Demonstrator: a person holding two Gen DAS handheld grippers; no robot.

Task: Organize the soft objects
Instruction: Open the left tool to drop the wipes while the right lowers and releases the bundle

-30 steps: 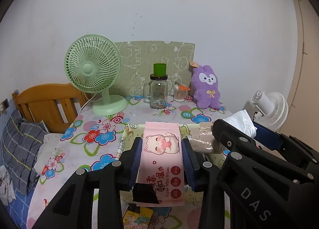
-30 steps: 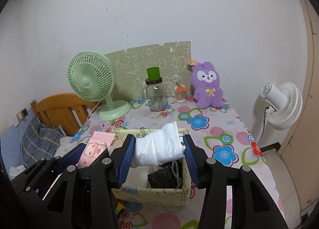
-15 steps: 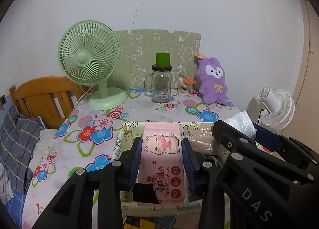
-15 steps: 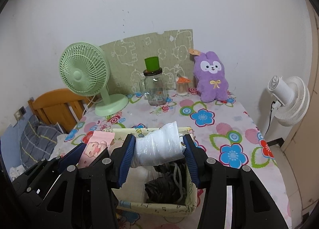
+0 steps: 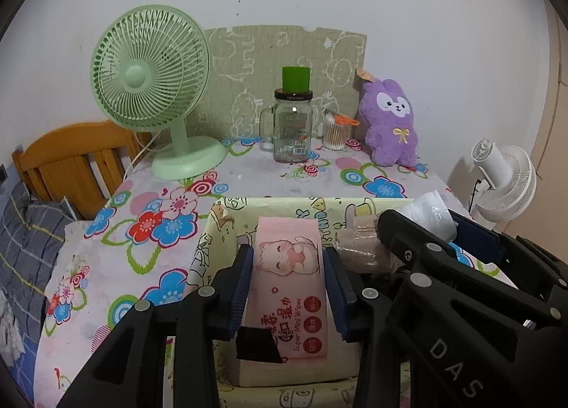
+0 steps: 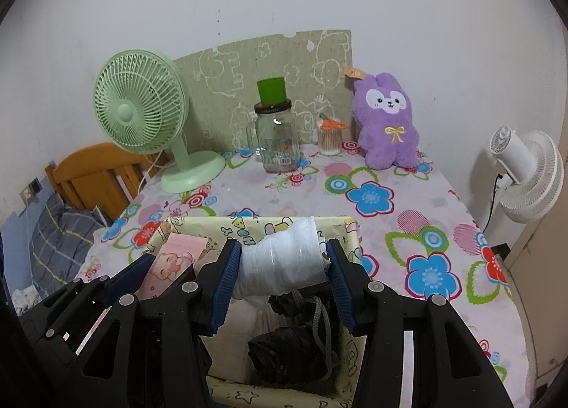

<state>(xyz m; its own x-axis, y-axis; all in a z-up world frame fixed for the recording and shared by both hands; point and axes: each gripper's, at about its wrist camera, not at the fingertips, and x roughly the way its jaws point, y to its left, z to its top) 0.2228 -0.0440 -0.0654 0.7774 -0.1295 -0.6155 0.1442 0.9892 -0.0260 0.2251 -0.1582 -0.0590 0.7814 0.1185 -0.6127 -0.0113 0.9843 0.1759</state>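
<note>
My left gripper (image 5: pixel 288 262) is shut on a pink pack of wet wipes (image 5: pixel 289 287) and holds it over the left side of a yellow cartoon-print fabric box (image 5: pixel 269 202). My right gripper (image 6: pixel 282 259) is shut on a roll of white plastic bags (image 6: pixel 284 262), held over the same box (image 6: pixel 255 222). The pink pack also shows in the right wrist view (image 6: pixel 174 260). A black drawstring bag (image 6: pixel 284 351) lies inside the box. A purple plush rabbit (image 6: pixel 385 124) sits at the table's back right.
On the flowered tablecloth (image 6: pixel 390 216) stand a green desk fan (image 6: pixel 142 113), a glass jar with a green cup on top (image 6: pixel 277 138) and a cotton-swab holder (image 6: pixel 331 140). A wooden bed frame (image 5: pixel 71 156) is at left, a white fan (image 6: pixel 529 173) at right.
Both grippers, still holding their items, have moved forward and down over the box; the box and the table's back objects now look closer.
</note>
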